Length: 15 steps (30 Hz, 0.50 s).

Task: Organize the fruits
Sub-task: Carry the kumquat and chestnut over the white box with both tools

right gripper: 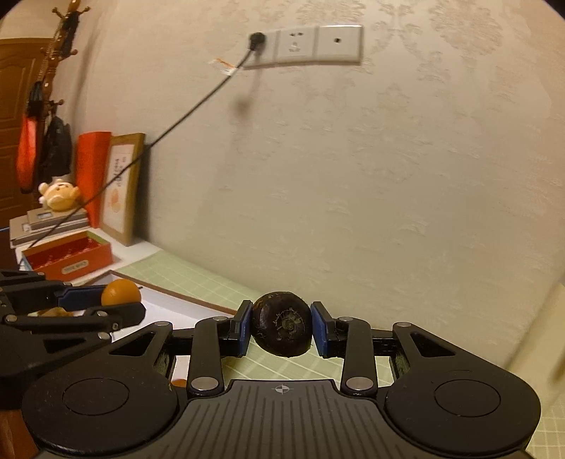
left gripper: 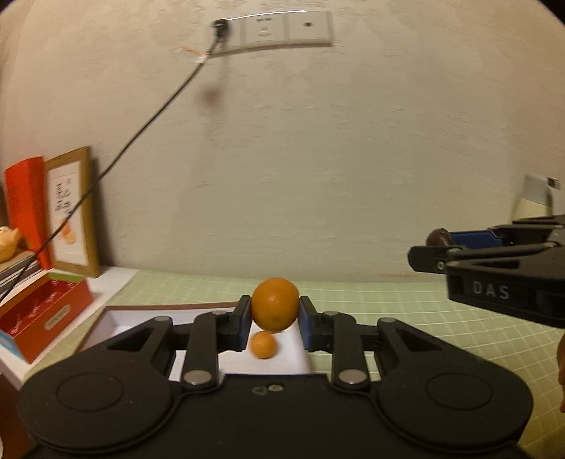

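My left gripper (left gripper: 275, 310) is shut on an orange (left gripper: 275, 304) and holds it above a white tray (left gripper: 113, 323) with a brown rim. A smaller orange (left gripper: 262, 345) lies in the tray just below. My right gripper (right gripper: 281, 325) is shut on a dark round fruit (right gripper: 282, 324) and holds it above the green checked mat (right gripper: 197, 279). The right gripper also shows at the right of the left wrist view (left gripper: 438, 247) with the dark fruit (left gripper: 437, 237). The left gripper (right gripper: 123, 300) with the orange (right gripper: 120, 292) shows at the left of the right wrist view.
A red box (left gripper: 42, 310), a wooden picture frame (left gripper: 72, 212) and a red folder (left gripper: 26, 204) stand at the left by the wall. A black cable (left gripper: 148, 120) runs from a wall socket (left gripper: 275, 30). A plush toy (right gripper: 58, 194) sits on stacked books.
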Available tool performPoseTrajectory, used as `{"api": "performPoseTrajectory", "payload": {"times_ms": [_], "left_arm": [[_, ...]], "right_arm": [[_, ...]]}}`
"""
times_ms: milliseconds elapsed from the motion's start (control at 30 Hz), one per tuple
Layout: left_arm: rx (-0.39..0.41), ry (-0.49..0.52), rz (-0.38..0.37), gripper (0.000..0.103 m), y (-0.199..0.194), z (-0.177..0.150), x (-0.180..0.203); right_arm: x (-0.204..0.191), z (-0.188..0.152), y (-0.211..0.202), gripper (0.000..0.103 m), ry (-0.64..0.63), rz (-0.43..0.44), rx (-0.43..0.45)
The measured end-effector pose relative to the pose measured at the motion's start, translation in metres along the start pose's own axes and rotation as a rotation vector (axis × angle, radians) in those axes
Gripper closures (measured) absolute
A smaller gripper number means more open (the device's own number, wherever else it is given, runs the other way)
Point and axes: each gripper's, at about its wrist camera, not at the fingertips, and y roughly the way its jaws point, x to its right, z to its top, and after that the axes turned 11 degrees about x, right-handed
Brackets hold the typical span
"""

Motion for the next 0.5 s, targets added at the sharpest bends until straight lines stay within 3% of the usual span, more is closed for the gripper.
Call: {"api": "performPoseTrajectory", "payload": {"times_ms": [500], "left_arm": [[-0.002, -0.019, 0.135, 0.085, 0.005, 0.001, -0.059]], "right_arm": [[-0.048, -0.002, 0.035, 0.068, -0.018, 0.098, -0.004]]}}
